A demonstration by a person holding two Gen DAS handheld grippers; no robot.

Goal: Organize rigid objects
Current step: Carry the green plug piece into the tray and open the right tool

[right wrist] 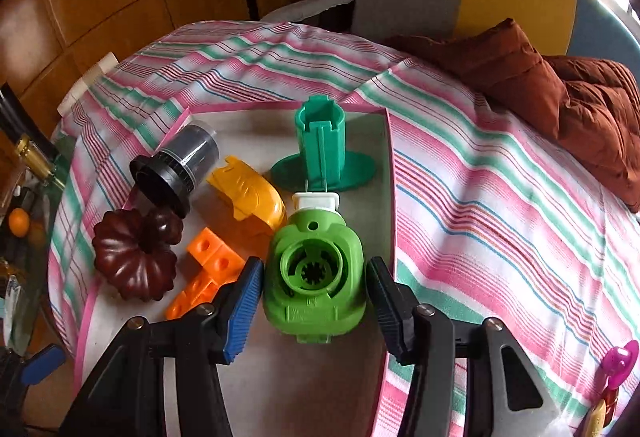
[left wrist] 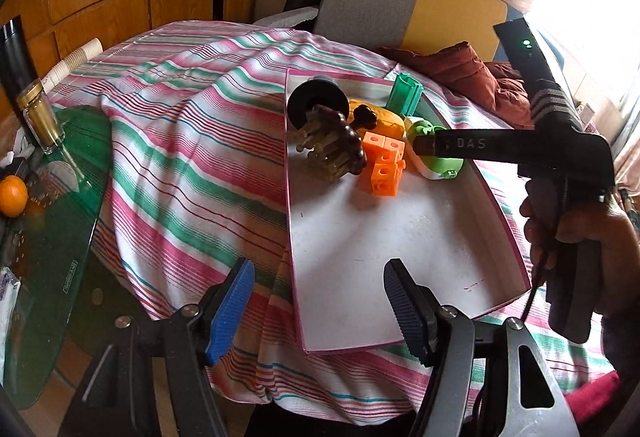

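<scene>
A white tray with a pink rim (right wrist: 280,377) lies on the striped cloth and holds several toys. My right gripper (right wrist: 314,277) is shut on a light green plastic housing (right wrist: 316,301) that rests on the tray floor, a pad against each side. Beside it are orange linked cubes (right wrist: 212,261), a brown fluted mould (right wrist: 136,257), a yellow shell piece (right wrist: 252,193), a black-and-clear cylinder (right wrist: 176,169) and a teal stand (right wrist: 324,153). In the left wrist view my left gripper (left wrist: 320,277) hangs open over the tray's (left wrist: 400,257) near left edge with nothing in it.
A rust-red jacket (right wrist: 560,97) lies on the cloth at the right. A green glass table (left wrist: 52,237) at the left carries a gold-lidded jar (left wrist: 40,117) and an orange (left wrist: 12,195). A grey and yellow chair (left wrist: 400,5) stands behind. A pink object (right wrist: 620,361) sits at the right edge.
</scene>
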